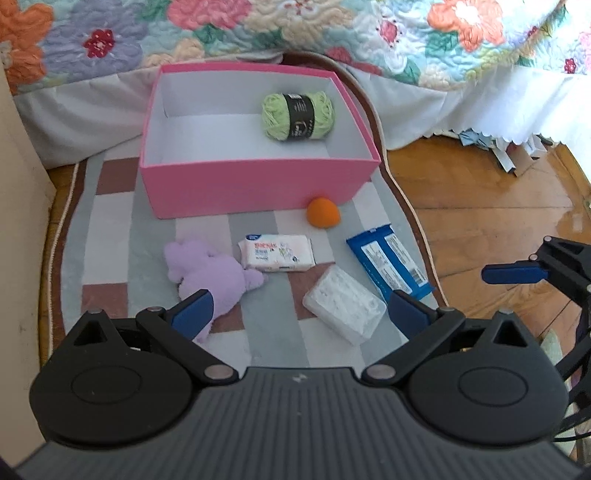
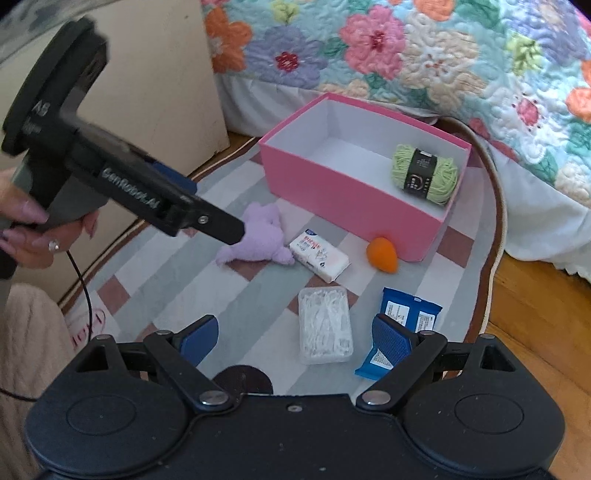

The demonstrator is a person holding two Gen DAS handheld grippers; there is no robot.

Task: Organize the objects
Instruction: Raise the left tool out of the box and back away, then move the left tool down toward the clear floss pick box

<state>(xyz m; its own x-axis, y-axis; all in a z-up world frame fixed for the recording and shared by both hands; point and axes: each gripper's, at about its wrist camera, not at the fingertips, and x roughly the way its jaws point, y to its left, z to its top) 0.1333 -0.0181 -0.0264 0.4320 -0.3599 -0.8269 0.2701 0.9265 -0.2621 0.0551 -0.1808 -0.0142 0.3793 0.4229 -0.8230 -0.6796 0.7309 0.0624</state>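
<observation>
Beside the quilted bed [image 1: 332, 29] we see a striped rug [image 1: 122, 236] carrying a pink box [image 1: 255, 184], which holds only a green yarn ball [image 1: 297, 116]. Ahead of our left hand-held gripper [image 1: 299, 312], spread wide, lie a purple plush [image 1: 210, 273], tissue pack [image 1: 277, 253], clear pick box [image 1: 343, 306] and blue packet [image 1: 388, 262]. Our right hand-held gripper [image 2: 295, 338], also spread, hovers just before the pick box.

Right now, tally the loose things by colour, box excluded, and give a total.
Green: 1, the yarn in the box
Purple: 1, the plush toy
Orange: 1, the sponge
White: 2, the tissue pack and the clear case
Blue: 1, the wipes pack
Total: 6
</observation>
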